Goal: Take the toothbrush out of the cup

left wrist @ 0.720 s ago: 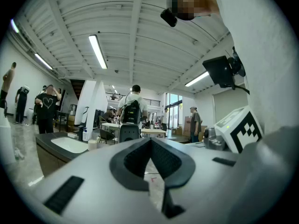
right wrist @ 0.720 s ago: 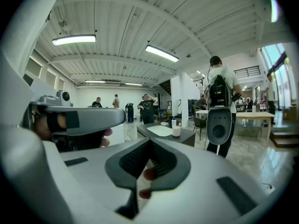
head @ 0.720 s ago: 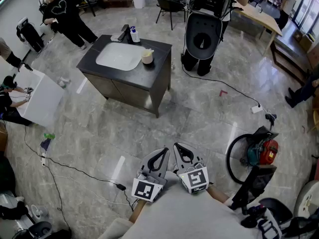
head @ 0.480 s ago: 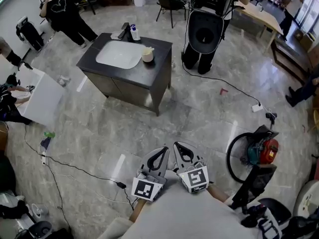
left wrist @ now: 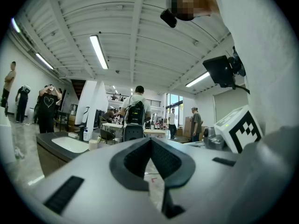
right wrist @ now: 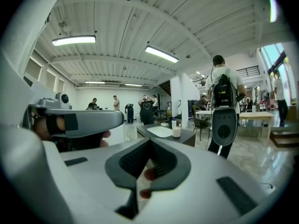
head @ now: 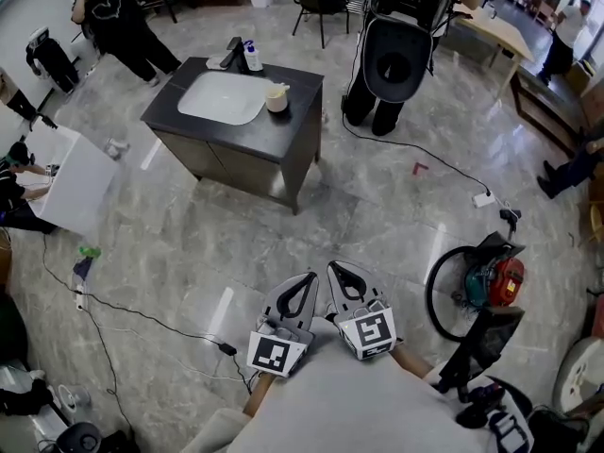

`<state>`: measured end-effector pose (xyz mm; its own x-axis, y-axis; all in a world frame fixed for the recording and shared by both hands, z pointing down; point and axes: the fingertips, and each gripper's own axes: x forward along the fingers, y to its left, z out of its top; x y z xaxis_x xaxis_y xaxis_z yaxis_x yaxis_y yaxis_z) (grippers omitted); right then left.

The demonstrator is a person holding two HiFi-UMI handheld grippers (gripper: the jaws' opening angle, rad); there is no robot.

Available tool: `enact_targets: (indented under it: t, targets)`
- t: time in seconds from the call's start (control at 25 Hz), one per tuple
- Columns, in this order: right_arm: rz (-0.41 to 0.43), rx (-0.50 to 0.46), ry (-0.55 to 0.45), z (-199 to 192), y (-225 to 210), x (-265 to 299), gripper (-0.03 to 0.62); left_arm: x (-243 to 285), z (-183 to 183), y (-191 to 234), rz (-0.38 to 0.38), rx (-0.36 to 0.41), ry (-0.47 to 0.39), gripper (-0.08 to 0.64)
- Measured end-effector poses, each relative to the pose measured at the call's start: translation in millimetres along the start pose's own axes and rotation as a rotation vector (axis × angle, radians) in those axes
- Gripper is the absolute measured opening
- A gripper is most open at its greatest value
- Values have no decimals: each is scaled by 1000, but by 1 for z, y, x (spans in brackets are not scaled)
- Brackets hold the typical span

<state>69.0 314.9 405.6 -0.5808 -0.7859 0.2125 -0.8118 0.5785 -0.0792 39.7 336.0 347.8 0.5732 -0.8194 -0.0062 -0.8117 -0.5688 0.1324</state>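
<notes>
A beige cup (head: 276, 101) stands on the black sink counter (head: 283, 135), right of the white basin (head: 222, 97); a pale toothbrush (head: 283, 88) sticks out of it. The counter is several steps ahead of me across the floor. My left gripper (head: 309, 278) and right gripper (head: 333, 269) are held side by side close to my body, both shut and empty. In the left gripper view the shut left gripper (left wrist: 150, 140) points level toward the room, with the cup (left wrist: 93, 144) small at the left. Past the shut right gripper (right wrist: 150, 141), the right gripper view shows the cup (right wrist: 176, 131) on the counter.
A white pump bottle (head: 252, 58) and a faucet (head: 233, 57) stand behind the basin. A person with a black round-fronted backpack (head: 396, 62) stands right of the cabinet. Cables (head: 142, 319) cross the floor; a red and teal machine (head: 491, 281) is at my right, a white box (head: 80, 182) at the left.
The head view has shifted slightly, so the sink cabinet sits a little higher in the picture. Both grippers stay shut together by my body.
</notes>
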Motion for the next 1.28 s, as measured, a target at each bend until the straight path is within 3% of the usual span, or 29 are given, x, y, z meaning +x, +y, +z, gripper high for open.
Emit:
enact_targets:
  t: [0.56,0.76,0.92,1.28]
  targets:
    - [-32,-38,-16,18,18,12,5,-22,2,16,-24,-14,46,3]
    - [-50,-67,-35,27,23,17,5,-25,2,23,-70,31,36,3]
    - [-53,-111,-76,36,22,19,5,-21,9,25,-71,3,5,3]
    - [-72,-71,-44,25,13,30,5,-28,2,49,-25,-8,21,3]
